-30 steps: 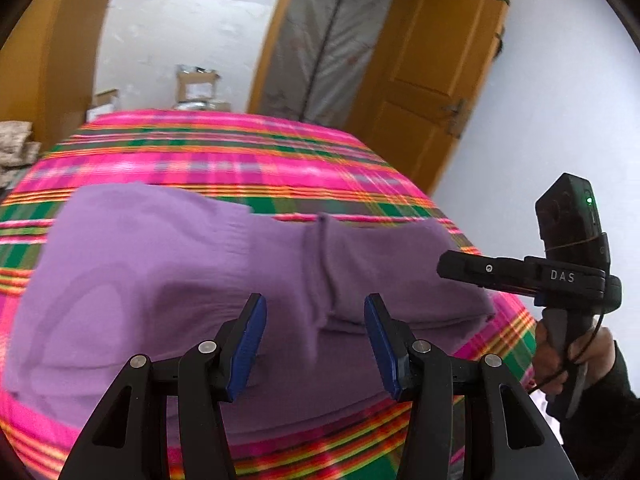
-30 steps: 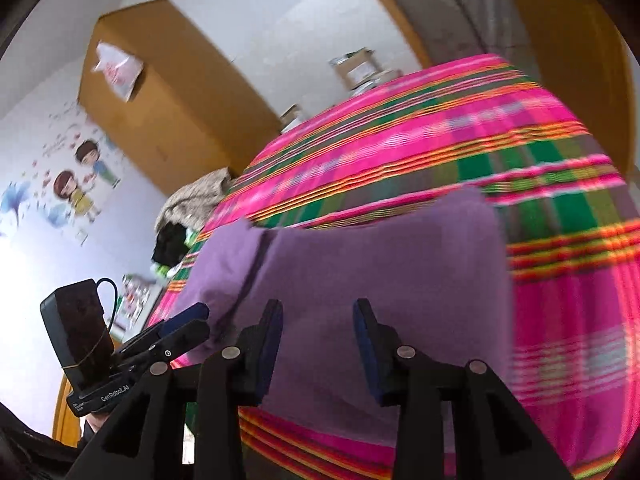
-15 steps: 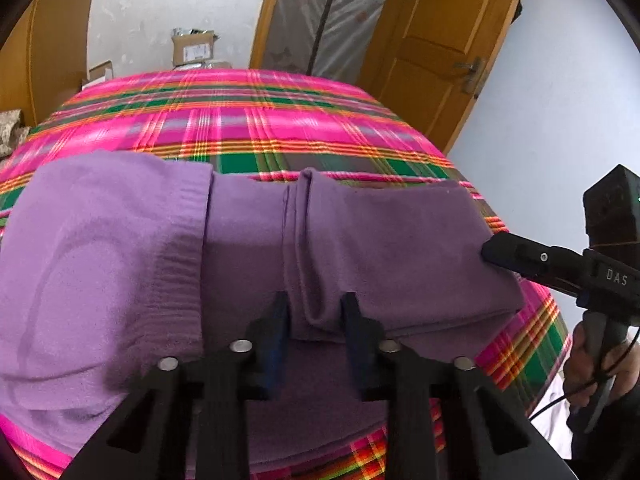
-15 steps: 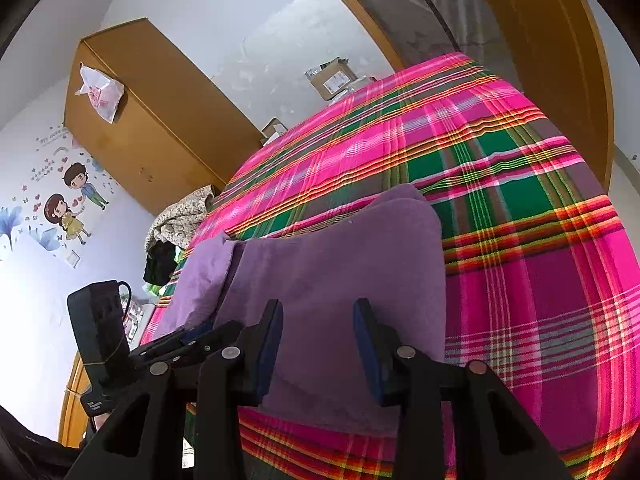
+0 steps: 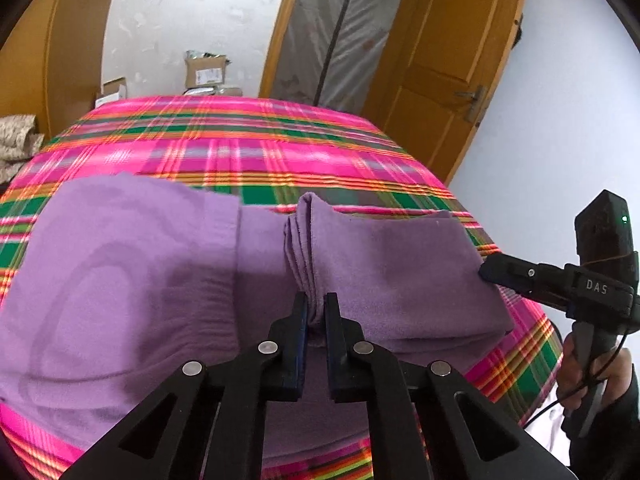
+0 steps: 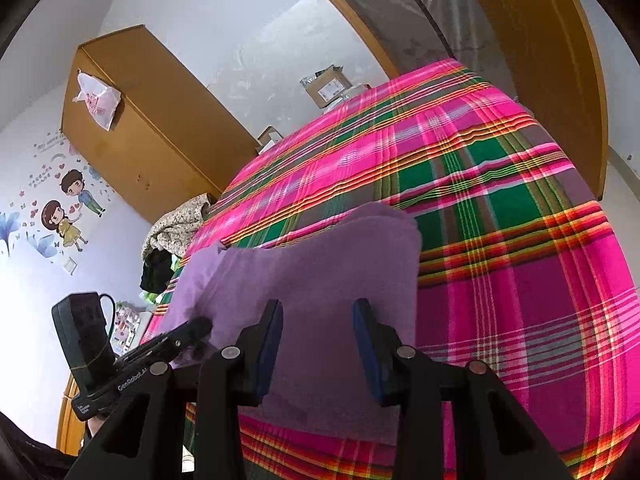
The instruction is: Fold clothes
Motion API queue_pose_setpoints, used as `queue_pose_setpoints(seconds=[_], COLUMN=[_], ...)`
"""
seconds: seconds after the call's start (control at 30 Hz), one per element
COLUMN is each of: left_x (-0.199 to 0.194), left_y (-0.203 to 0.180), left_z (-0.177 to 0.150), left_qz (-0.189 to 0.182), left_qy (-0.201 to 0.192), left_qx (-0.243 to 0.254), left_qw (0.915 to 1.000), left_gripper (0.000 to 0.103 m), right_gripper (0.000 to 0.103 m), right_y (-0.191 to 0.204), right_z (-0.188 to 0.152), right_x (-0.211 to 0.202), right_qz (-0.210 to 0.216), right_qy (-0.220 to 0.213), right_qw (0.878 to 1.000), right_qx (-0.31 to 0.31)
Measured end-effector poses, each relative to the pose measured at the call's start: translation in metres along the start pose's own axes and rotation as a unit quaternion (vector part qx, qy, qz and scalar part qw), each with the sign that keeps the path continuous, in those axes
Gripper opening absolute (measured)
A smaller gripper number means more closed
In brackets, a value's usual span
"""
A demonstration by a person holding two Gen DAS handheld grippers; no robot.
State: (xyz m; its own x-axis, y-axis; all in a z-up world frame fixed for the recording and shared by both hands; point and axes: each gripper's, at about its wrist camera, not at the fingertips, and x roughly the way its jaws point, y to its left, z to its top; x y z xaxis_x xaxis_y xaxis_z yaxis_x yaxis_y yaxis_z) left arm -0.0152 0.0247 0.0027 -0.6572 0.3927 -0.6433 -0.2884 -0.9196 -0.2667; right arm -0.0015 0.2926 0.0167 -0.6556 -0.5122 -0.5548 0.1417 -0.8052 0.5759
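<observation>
A purple garment (image 5: 120, 280) lies spread on the plaid bed cover (image 5: 240, 152), its right part folded into a thick stack (image 5: 400, 272). My left gripper (image 5: 316, 308) is closing, and its pads pinch the layered edge of that stack near the garment's front. My right gripper (image 6: 318, 312) stands open over the near end of the garment (image 6: 320, 264), with cloth below its fingers but nothing pressed between them. It also shows from the side at the stack's right corner (image 5: 492, 270). The left gripper (image 6: 200, 326) appears at the lower left of the right wrist view.
The bed cover (image 6: 520, 240) runs bare to the right and far side. An orange door (image 5: 452, 64) stands open at the back right, and cardboard boxes (image 5: 206, 72) sit behind the bed. A wardrobe (image 6: 152, 132) and a clothes pile (image 6: 176, 224) lie left.
The left jaws have gone from wide apart to pinching the folded edge, and the gripper moved in onto it. The right gripper kept its opening, with more of the bed showing in its view.
</observation>
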Motion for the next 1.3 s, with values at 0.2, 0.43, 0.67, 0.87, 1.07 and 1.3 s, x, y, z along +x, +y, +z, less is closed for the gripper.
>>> queue_pose_setpoints(seconds=[0.2,0.43,0.67,0.87,1.07,1.3], left_x=[0.005,-0.007,-0.028,-0.031,-0.001,0.015], left_y=[0.007,0.009,0.001,-0.004,-0.008,-0.002], left_z=[-0.015,-0.012,-0.002,0.009,0.007,-0.003], left_qz=[0.001,-0.008,-0.014,-0.018,-0.022,-0.025], left_qy=[0.023,0.010,-0.031,-0.050,0.001,0.028], left_qx=[-0.004,-0.006,0.007,0.018,0.022,0.012], left_qw=[0.9997,0.9999,0.9994,0.9984,0.9995,0.9992], left_gripper=[0.008,0.010,0.010,0.012,0.013,0.012], right_gripper=[0.038,0.037,0.023,0.020,0.001,0.007], right_y=[0.000,0.001,0.004,-0.006,-0.021,-0.013], right_z=[0.001,0.009,0.030,0.041,0.043,0.030], right_x=[0.003,-0.001,0.020,0.047,0.055,0.020], right_qz=[-0.016,-0.025,-0.042,-0.070,-0.072,-0.045], right_qy=[-0.006,-0.016,-0.005,0.018,0.026,0.000], right_qw=[1.000,0.999,0.998,0.997,0.997,0.998], right_qx=[-0.008,-0.020,-0.036,-0.033,-0.019,-0.033])
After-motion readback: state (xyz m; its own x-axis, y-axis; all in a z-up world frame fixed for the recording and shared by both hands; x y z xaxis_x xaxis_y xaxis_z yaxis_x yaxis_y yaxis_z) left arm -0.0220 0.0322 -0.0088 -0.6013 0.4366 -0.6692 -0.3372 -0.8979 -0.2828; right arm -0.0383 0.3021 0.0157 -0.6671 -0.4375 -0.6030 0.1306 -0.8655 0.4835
